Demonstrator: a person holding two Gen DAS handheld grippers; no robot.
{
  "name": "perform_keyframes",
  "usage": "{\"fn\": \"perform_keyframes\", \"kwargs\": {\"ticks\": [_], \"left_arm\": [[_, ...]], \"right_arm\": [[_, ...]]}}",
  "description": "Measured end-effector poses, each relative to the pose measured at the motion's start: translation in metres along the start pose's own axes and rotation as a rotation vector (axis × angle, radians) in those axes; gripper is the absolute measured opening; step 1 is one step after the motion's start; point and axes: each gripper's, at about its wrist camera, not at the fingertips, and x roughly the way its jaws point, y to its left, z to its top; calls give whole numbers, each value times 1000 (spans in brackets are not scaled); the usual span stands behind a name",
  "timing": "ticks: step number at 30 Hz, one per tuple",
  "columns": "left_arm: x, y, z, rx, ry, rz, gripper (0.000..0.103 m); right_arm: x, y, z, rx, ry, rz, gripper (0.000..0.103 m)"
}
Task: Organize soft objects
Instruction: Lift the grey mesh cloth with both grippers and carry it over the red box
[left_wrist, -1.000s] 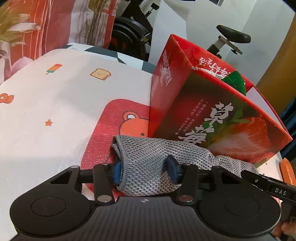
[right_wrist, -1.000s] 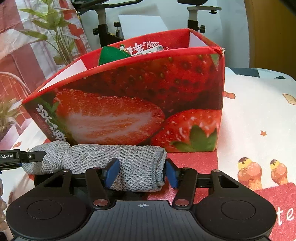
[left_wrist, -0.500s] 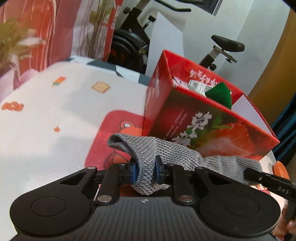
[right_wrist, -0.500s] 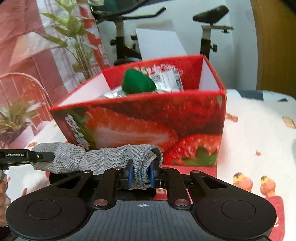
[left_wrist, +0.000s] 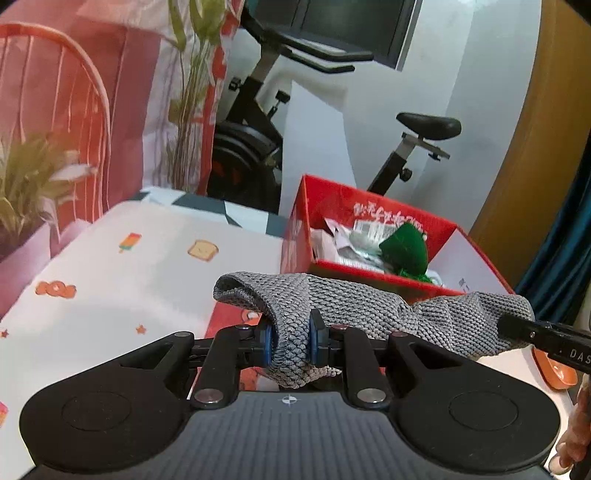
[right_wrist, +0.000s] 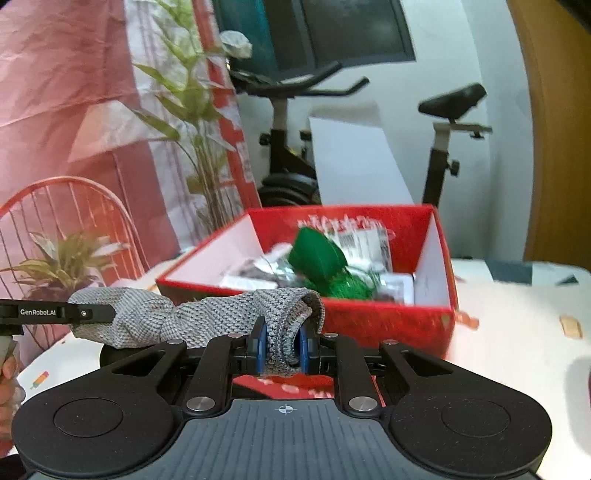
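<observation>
Both grippers (left_wrist: 291, 341) (right_wrist: 280, 349) pinch grey cloth (left_wrist: 369, 306)

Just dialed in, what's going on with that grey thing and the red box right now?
A person holds a gripper in each hand, and both are clamped on one grey knitted cloth: the left gripper pinches one end, the right gripper the other. The cloth hangs stretched between them, off the table, just in front of the open red strawberry box, which already holds a green soft item and some packets. It is not in the box yet.

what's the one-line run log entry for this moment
left tongs: shut on grey knit cloth | right tongs: shut on grey knit cloth | cloth: off table, before red strawberry box
</observation>
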Motion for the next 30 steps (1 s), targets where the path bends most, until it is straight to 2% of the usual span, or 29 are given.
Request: {"fn": "perform_keyframes", "kwargs": {"ticks": [5, 8, 17, 21, 25, 30], "left_arm": [[5, 6, -4, -18, 53, -19, 24], [7, 14, -12, -55, 66, -20, 35], [11, 18, -17, -67, 85, -78, 33], [25, 24, -25, -95, 137, -31, 33], [38, 39, -36, -189, 211, -54, 34], [53, 36, -40, -156, 226, -35, 38]], "right_arm": [[2, 3, 4, -4, -4, 2, 16], [3, 5, 2, -3, -1, -1, 15], [7, 7, -7, -9, 23, -2, 15], [12, 7, -11, -12, 42, -22, 15], [17, 1, -21, -6, 77, -60, 15], [26, -10, -36, 18, 126, -94, 15]]}}
